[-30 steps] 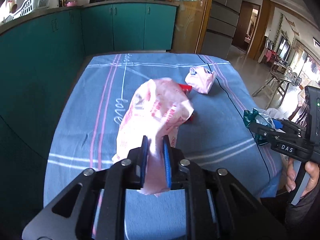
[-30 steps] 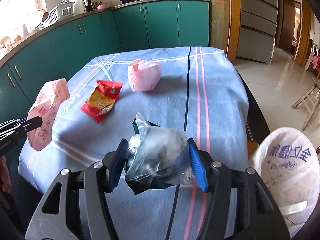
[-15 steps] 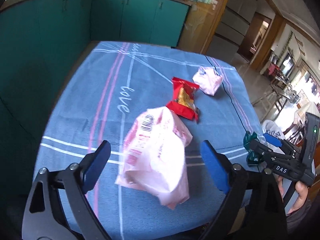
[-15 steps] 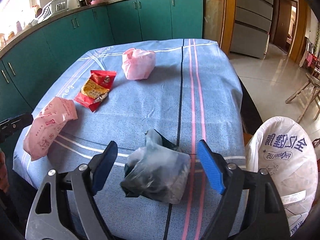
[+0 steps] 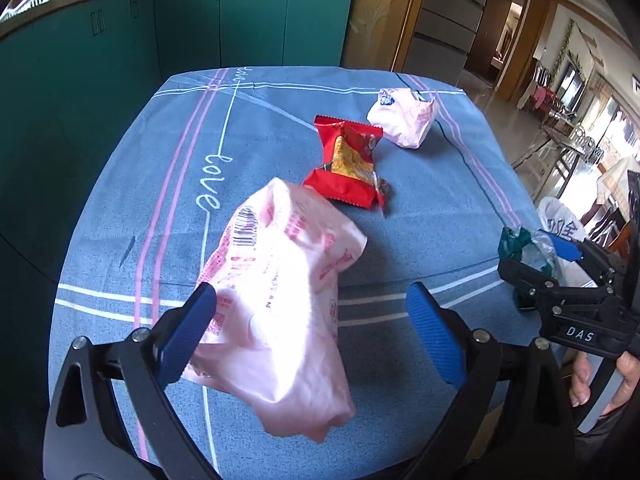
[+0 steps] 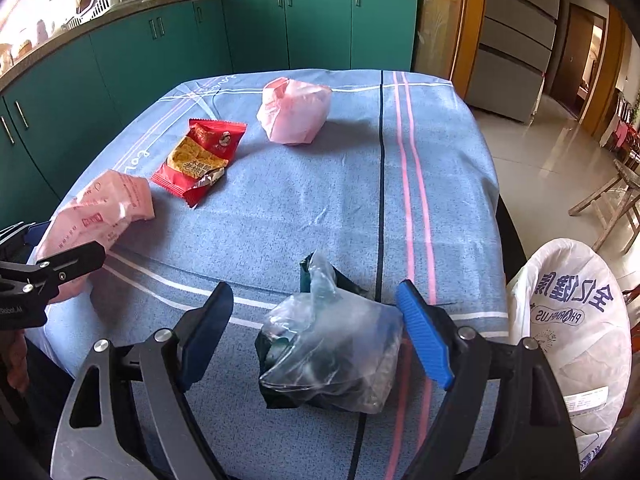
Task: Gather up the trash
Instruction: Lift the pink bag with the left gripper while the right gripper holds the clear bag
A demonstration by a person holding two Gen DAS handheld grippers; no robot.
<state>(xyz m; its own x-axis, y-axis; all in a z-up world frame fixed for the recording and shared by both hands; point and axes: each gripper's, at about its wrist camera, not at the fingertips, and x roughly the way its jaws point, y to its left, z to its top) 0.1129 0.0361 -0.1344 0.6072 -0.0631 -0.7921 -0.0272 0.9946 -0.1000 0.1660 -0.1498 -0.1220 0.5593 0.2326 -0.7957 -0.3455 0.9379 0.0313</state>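
Blue striped cloth covers the surface [image 6: 320,200] on which your trash lies. Your left claw [image 5: 312,332] has its jaws opening; the pink printed wrapper [image 5: 280,300] sits between them at the near left corner of the surface, the left pad touching or just beside its edge, the right pad clear of it, so it is not gripped. Your right claw [image 6: 316,336] also has its jaws opening, with the clear plastic bag of dark green waste [image 6: 332,352] between them at the near edge of the surface, both pads standing apart from it. A red snack packet [image 6: 200,160] lies flat toward the left edge, beyond the pink wrapper. A crumpled pink plastic bag [image 6: 296,110] rests near the far edge, well apart from both claws. A white printed sack [image 6: 572,340] stands off the near right corner of the surface. Your hand [image 5: 600,380] shows on the right claw's handle in the left view
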